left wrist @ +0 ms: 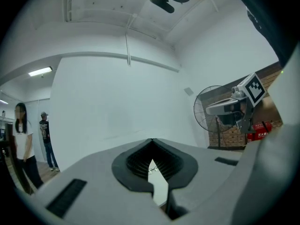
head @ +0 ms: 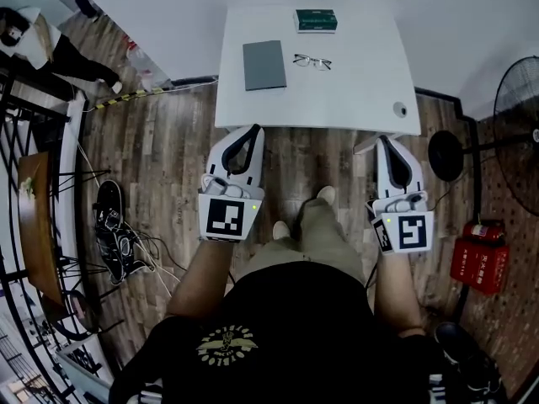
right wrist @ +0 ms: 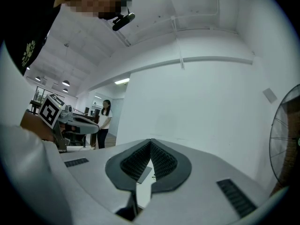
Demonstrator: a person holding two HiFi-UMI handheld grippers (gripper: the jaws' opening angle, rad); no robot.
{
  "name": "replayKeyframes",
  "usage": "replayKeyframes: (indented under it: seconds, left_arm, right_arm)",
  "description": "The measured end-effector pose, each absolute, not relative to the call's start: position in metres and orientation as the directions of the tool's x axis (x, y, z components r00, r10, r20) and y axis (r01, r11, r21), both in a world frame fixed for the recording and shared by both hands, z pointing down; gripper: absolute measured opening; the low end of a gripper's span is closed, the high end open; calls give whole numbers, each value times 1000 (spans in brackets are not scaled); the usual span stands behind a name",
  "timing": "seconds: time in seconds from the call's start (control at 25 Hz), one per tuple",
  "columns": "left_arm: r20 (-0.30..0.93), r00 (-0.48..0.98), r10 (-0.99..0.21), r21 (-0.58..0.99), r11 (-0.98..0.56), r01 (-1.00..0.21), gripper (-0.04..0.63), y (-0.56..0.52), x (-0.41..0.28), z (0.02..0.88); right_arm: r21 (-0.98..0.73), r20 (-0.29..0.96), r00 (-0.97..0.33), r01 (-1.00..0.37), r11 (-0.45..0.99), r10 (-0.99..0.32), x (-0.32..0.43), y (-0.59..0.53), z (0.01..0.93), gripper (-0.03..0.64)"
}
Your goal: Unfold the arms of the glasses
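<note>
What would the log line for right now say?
stage: not started | left gripper: shut, empty | right gripper: shut, empty | glasses: on table, untouched

The tabletop [head: 354, 99] is viewed steeply from overhead by the head camera; both gripper views are aimed level at it from nearby.
</note>
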State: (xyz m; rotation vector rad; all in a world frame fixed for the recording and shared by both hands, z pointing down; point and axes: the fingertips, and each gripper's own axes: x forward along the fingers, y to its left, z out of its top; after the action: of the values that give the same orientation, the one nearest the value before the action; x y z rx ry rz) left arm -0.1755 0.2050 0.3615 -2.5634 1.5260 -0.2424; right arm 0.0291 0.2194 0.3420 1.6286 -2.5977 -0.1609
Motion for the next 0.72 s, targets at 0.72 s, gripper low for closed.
replayKeyframes:
  seconds: [0.72]
  left_arm:
    - [86, 451, -888, -165, -459, -873, 6, 118, -156, 368]
  right_arm:
    - [119, 14, -487, -867, 485, -873, 44, 118, 351, 2]
